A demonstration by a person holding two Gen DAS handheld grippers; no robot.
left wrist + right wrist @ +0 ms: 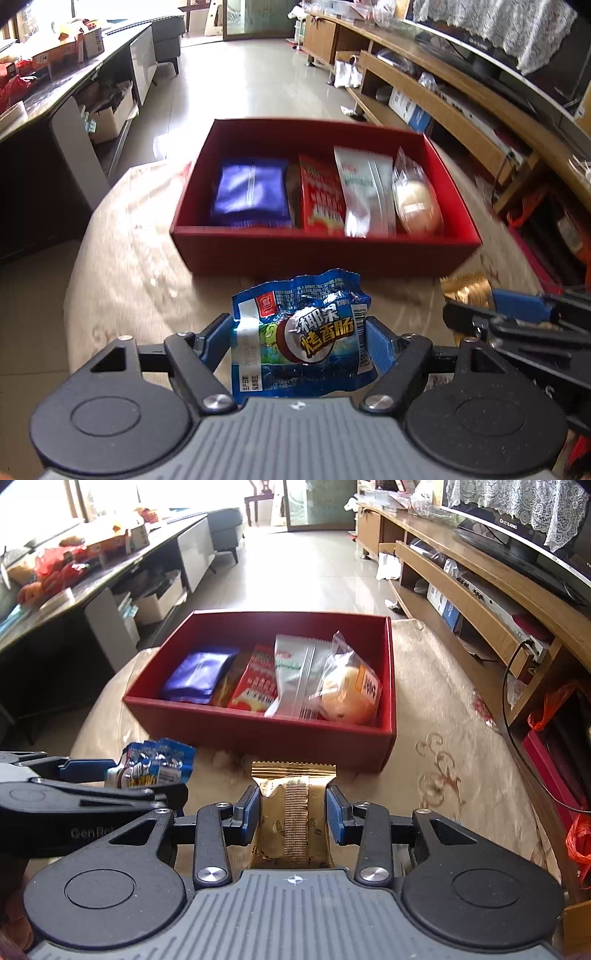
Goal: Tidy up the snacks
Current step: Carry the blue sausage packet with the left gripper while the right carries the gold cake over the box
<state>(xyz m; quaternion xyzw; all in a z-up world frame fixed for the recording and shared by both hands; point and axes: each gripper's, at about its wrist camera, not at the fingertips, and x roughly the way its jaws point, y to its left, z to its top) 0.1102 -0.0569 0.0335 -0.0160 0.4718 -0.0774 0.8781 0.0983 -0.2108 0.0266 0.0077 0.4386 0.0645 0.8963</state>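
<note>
Both wrist cameras sit close behind their own fingers, angled down across the cloth-covered table [122, 258] toward the far red box [325, 247]. Both share the box and, probably, the room beyond; each glimpses the other gripper.

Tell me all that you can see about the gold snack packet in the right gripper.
The gold packet is a shiny foil pillow pack with a ribbed seam down its middle and a serrated top edge. The right gripper holds it by both sides between its blue pads, long axis pointing toward the red box, above the beige tablecloth. It looks sealed and slightly crumpled. Nothing else touches it.
</note>
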